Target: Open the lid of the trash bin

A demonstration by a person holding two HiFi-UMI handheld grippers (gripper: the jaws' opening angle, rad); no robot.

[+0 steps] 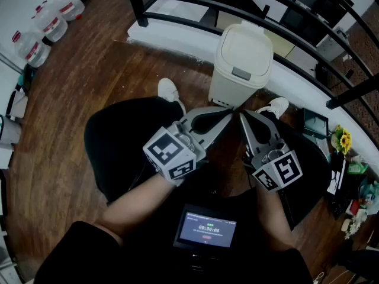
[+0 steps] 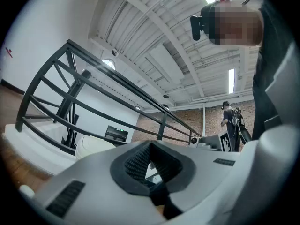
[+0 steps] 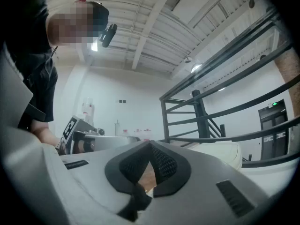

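Observation:
A cream trash bin point(image 1: 241, 64) stands on the wood floor against the white ledge, its lid down and a grey latch point(image 1: 241, 73) at the lid's front. Both grippers point at its base from close in front, apart from it. My left gripper point(image 1: 228, 115) is shut with nothing between its jaws, and so is my right gripper point(image 1: 243, 119) beside it. In the left gripper view the closed jaw tips point(image 2: 150, 145) sit before the bin's lid point(image 2: 93, 146). The right gripper view shows its shut tips point(image 3: 151, 144) with the bin point(image 3: 220, 151) to the right.
A black railing point(image 1: 284, 25) curves behind the bin above a white ledge point(image 1: 172, 37). Water bottles point(image 1: 50, 22) stand at the far left. White shoes point(image 1: 169, 90) flank the bin. Clutter and flowers point(image 1: 341, 139) lie at the right. Another person point(image 2: 232, 118) stands far off.

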